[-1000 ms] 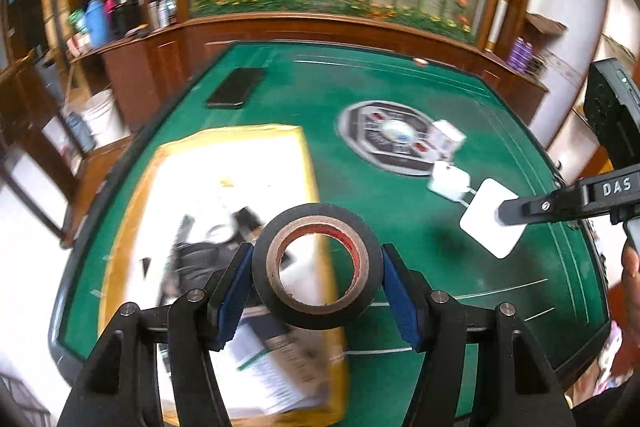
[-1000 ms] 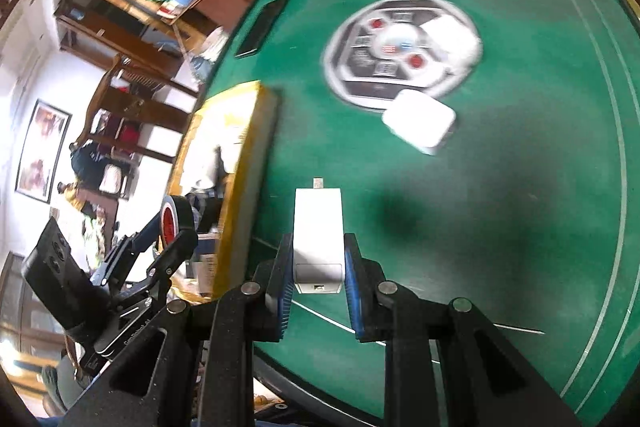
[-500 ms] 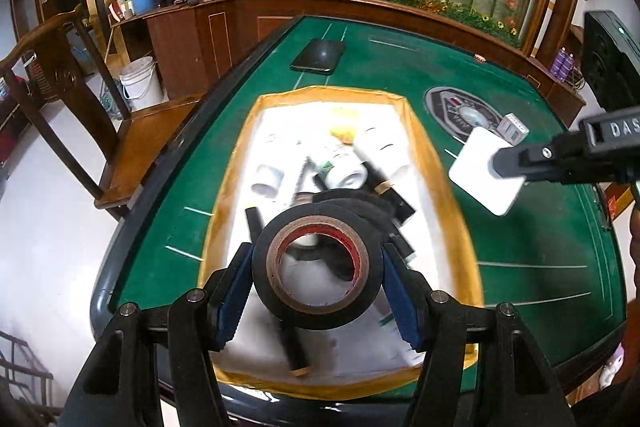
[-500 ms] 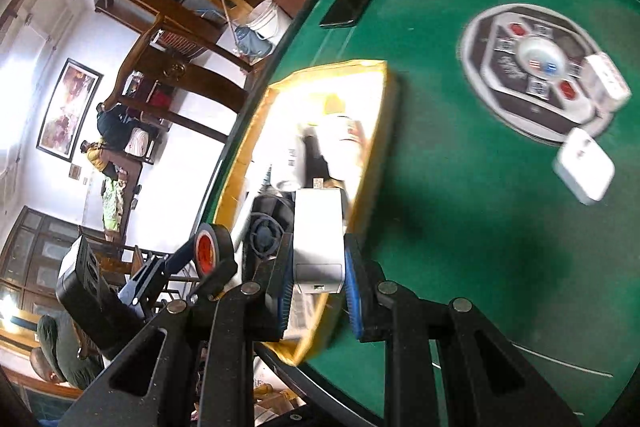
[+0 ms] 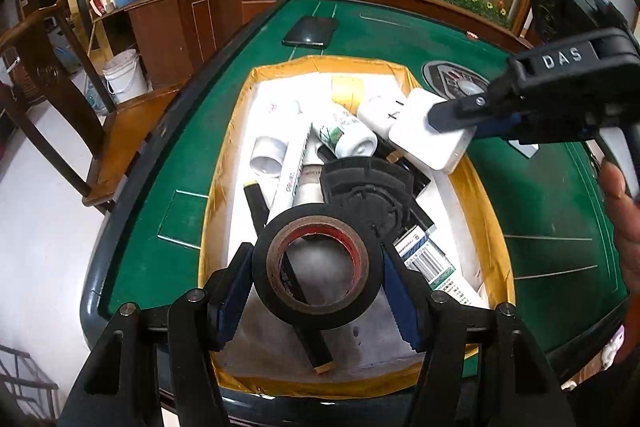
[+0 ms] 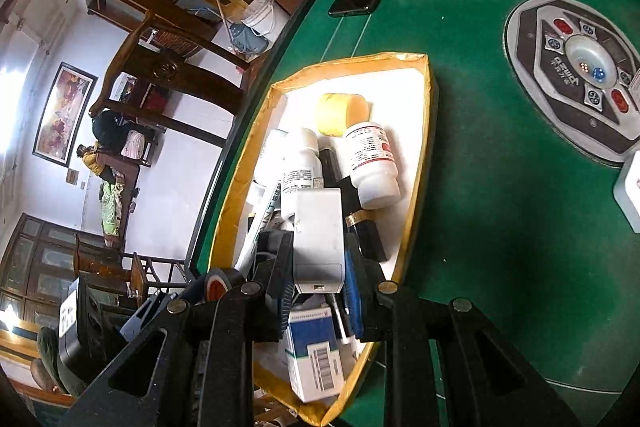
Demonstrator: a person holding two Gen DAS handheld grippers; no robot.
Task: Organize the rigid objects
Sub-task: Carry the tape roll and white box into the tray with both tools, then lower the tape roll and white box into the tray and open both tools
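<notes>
Box point(image 5: 232, 163), a shallow white-lined tray with tan taped rims, is seen below and ahead of both sets of fingers on the green felt table point(image 5: 532, 211), already crowded with bottles, cartons and pens. Beyond the right fingertips a white pill bottle point(image 6: 374, 167) with a smooth rounded body is lying on its side; it is judged light but apt to roll. A flat white power bank point(image 6: 318, 239), hard-shelled and slick, is clamped across its thin sides by the right gripper point(image 6: 316, 279); it is judged dense for its size and best held squarely as now. A roll of black tape point(image 5: 318, 267), a stiff ring on a brown card core, is pinched across its outer diameter between the blue ribbed pads of the left gripper point(image 5: 318, 287); it is judged light, slightly tacky, and unlikely to slip.
</notes>
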